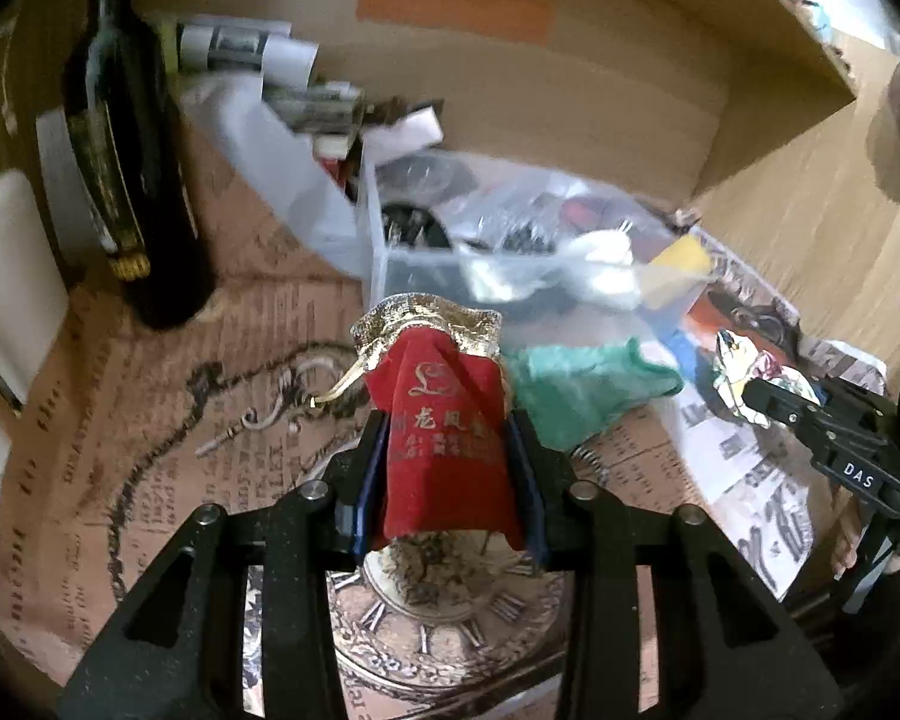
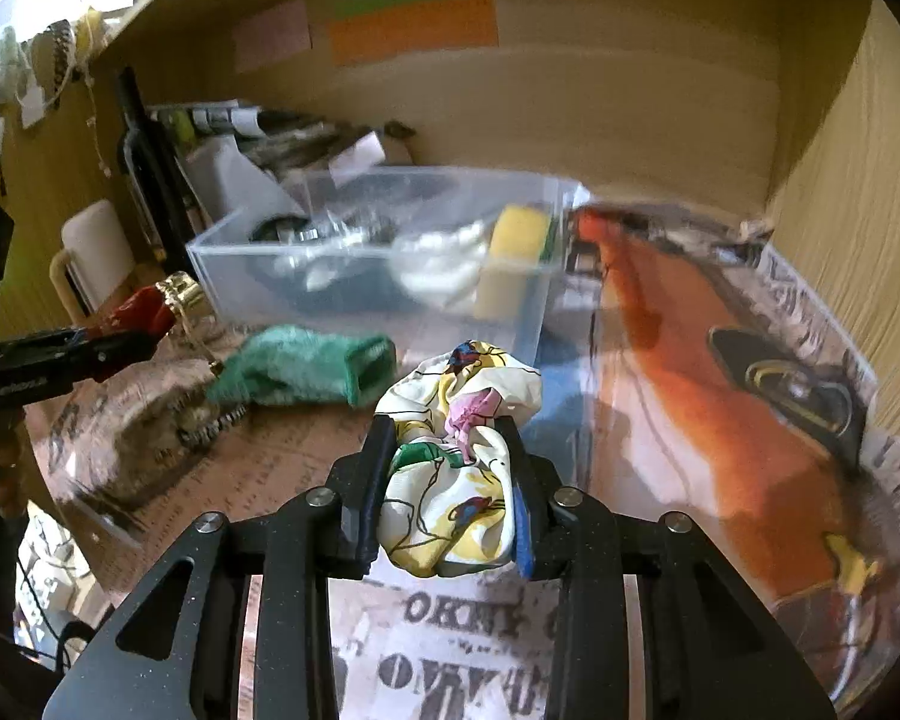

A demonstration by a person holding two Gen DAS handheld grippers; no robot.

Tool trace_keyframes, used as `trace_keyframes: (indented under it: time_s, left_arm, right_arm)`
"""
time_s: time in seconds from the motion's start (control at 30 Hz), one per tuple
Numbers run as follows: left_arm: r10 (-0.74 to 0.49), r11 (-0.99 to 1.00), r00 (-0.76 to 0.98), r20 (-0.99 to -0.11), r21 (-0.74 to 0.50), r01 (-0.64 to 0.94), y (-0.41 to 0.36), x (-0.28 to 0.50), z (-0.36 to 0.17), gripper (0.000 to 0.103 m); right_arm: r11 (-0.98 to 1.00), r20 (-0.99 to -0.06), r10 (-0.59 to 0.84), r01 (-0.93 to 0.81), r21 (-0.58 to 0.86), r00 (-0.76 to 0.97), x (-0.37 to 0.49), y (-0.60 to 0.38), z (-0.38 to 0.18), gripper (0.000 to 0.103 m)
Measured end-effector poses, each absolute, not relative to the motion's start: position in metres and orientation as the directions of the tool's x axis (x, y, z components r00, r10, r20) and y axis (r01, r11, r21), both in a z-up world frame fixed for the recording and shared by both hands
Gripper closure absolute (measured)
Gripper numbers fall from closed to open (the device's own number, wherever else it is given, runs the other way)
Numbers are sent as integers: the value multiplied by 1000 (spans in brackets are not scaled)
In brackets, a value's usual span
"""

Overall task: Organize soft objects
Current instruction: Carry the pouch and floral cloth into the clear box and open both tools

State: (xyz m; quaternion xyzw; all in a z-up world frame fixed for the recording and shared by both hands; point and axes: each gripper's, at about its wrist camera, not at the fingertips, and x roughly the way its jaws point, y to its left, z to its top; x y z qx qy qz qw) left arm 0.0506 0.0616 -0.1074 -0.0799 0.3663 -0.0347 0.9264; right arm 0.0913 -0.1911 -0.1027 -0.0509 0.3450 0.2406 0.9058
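Note:
My left gripper (image 1: 447, 426) is shut on a red velvet pouch (image 1: 444, 420) with a gold top, held above the printed table cover. It also shows in the right wrist view (image 2: 150, 306) at the left. My right gripper (image 2: 447, 432) is shut on a crumpled patterned cloth (image 2: 456, 462), white with yellow, green and red; it also shows in the left wrist view (image 1: 744, 372). A green cloth (image 2: 312, 366) lies on the table between both grippers and in front of a clear plastic bin (image 2: 384, 276). The green cloth also shows in the left wrist view (image 1: 582, 384).
The bin (image 1: 390, 264) holds a yellow sponge (image 2: 519, 234), white fabric and dark items. A dark bottle (image 1: 132, 168) stands at the left. Papers and small boxes are piled behind the bin. Wooden walls close the back and right side.

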Motion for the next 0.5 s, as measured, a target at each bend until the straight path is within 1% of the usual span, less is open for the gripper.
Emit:
trace_keyframes:
  time_s: [0.27, 0.5]
  left_arm:
    - [-100, 989, 798, -594, -145, 16, 57, 55, -71, 65]
    - [-90, 991, 833, -546, -133, 19, 53, 80, -51, 64]
  right_arm:
    - [874, -542, 429, -485, 45, 723, 92, -188, -63, 73]
    - [863, -469, 454, -504, 21, 758, 105, -172, -40, 73]
